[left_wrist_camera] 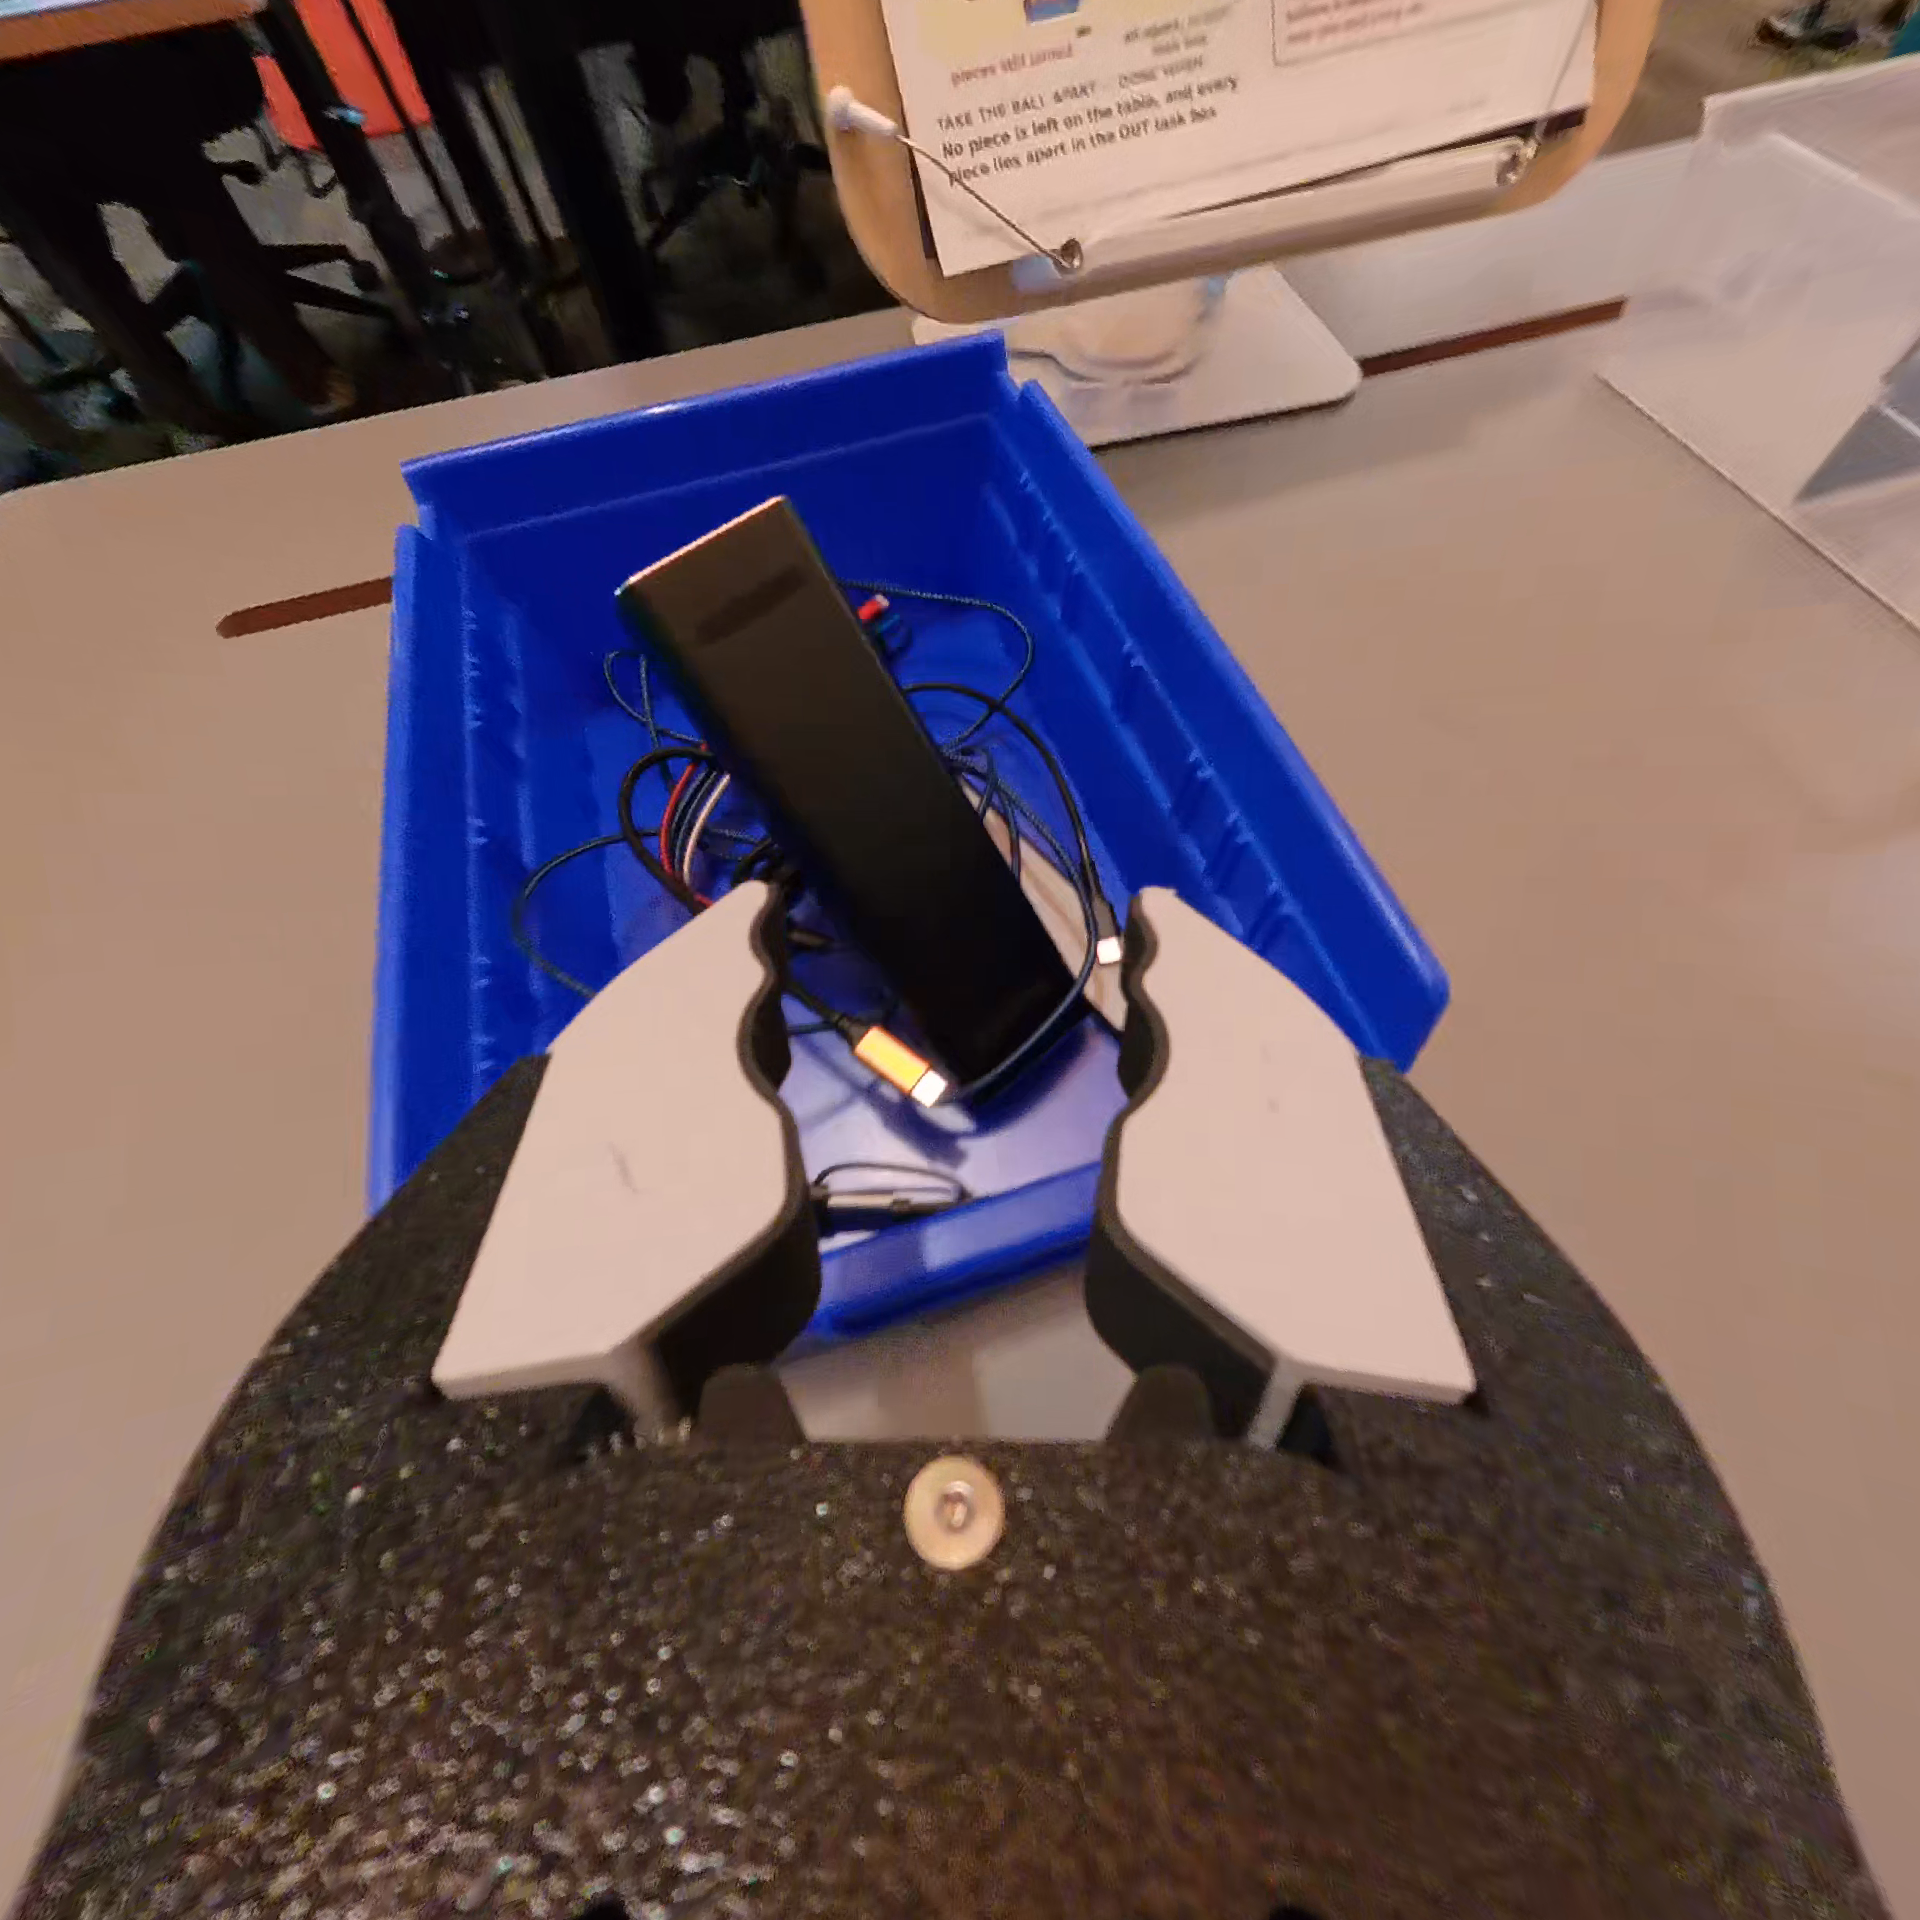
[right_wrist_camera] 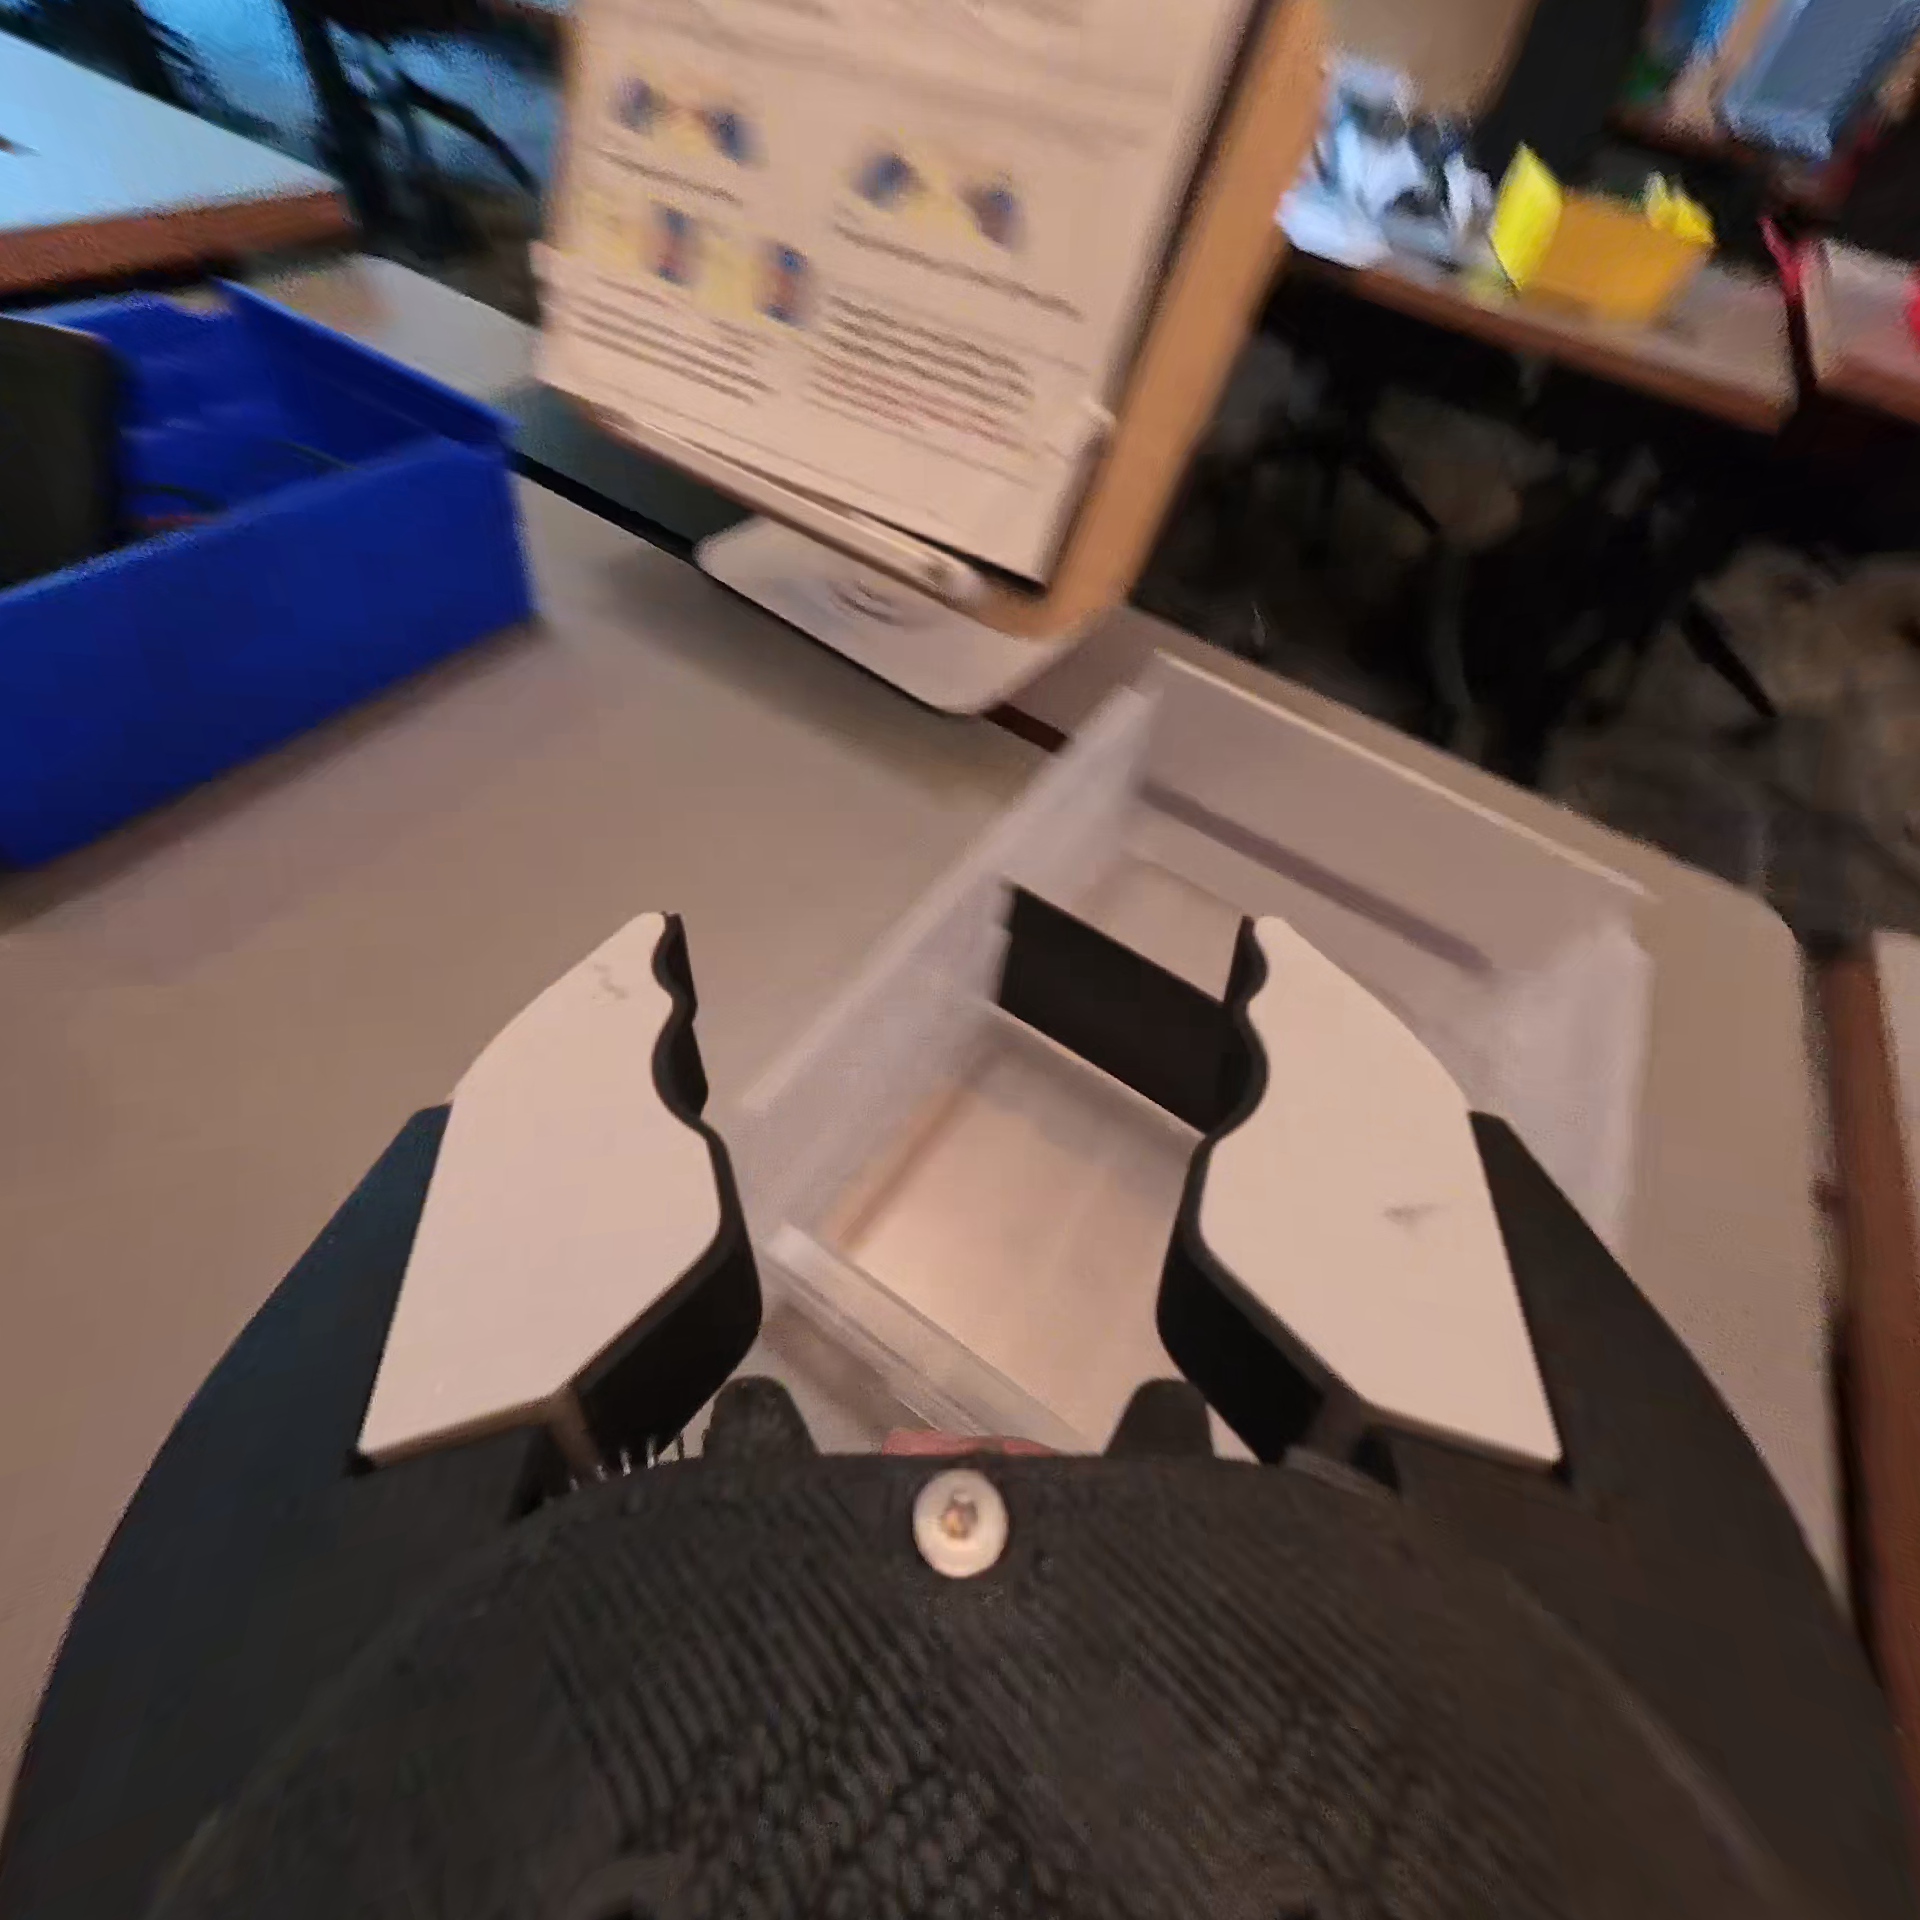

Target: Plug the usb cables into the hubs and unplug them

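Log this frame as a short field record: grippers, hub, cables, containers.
left gripper: open, empty, over the near end of the blue bin
right gripper: open, empty, above the clear bin
hub: black bar, tilted, lying on the cables in the blue bin
orange-tipped plug: loose beside the hub's near end
plugged in: none visible

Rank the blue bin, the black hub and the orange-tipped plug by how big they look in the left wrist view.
1. blue bin, largest.
2. black hub, propped on the cables inside it.
3. orange-tipped plug, smallest, beside the hub's near end.
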A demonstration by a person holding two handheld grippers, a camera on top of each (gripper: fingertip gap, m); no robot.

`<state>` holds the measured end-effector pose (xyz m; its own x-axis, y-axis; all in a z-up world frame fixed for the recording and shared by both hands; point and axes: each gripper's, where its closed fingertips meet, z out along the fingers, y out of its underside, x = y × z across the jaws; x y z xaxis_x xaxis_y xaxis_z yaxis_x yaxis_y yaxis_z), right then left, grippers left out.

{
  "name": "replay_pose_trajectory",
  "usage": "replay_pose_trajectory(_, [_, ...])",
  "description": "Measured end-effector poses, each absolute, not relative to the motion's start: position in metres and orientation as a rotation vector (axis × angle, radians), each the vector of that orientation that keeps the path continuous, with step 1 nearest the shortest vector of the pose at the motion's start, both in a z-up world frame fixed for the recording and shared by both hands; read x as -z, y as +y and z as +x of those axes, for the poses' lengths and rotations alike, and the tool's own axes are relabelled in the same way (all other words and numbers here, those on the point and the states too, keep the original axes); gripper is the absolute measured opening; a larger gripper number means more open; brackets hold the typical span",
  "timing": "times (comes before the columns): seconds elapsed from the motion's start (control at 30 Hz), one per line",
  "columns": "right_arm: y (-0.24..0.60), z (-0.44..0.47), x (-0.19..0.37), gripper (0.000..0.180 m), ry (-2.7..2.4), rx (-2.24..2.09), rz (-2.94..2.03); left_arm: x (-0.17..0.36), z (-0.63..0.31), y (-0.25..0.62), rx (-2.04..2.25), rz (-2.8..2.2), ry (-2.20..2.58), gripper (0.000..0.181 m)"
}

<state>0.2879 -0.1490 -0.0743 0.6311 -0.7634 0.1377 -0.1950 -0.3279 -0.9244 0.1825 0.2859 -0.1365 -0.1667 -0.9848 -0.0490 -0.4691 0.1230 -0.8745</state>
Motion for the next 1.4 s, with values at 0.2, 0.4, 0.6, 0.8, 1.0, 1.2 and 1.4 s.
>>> replay_pose_trajectory(0.2, [-0.065, 0.256, 0.108, 0.096, 0.556, 0.737, -1.867, 0.158, 0.21, 0.28, 0.895, -1.49, 1.605, 0.068])
replay_pose_trajectory(0.4, [-0.019, 0.241, 0.141, 0.103, 0.504, 0.599, -1.941, 0.19, 0.243, 0.295, 0.654, -1.714, 1.678, 0.081])
replay_pose_trajectory(0.6, [0.001, 0.226, 0.157, 0.103, 0.477, 0.51, -1.942, 0.222, 0.26, 0.308, 0.516, -1.888, 1.691, 0.083])
replay_pose_trajectory(0.8, [0.002, 0.224, 0.16, 0.098, 0.452, 0.477, -1.939, 0.233, 0.264, 0.306, 0.49, -1.939, 1.687, 0.083])
replay_pose_trajectory(1.0, [-0.001, 0.225, 0.163, 0.092, 0.514, 0.358, -1.879, 0.236, 0.263, 0.308, 0.43, -1.931, 1.681, 0.081])
replay_pose_trajectory(1.2, [0.001, 0.22, 0.164, 0.089, 0.489, 0.362, -1.897, 0.221, 0.264, 0.297, 0.638, -1.859, 1.688, 0.07])
replay_pose_trajectory(1.4, [-0.002, 0.219, 0.16, 0.087, 0.457, 0.429, -1.931, 0.194, 0.257, 0.289, 0.886, -1.734, 1.705, 0.068])
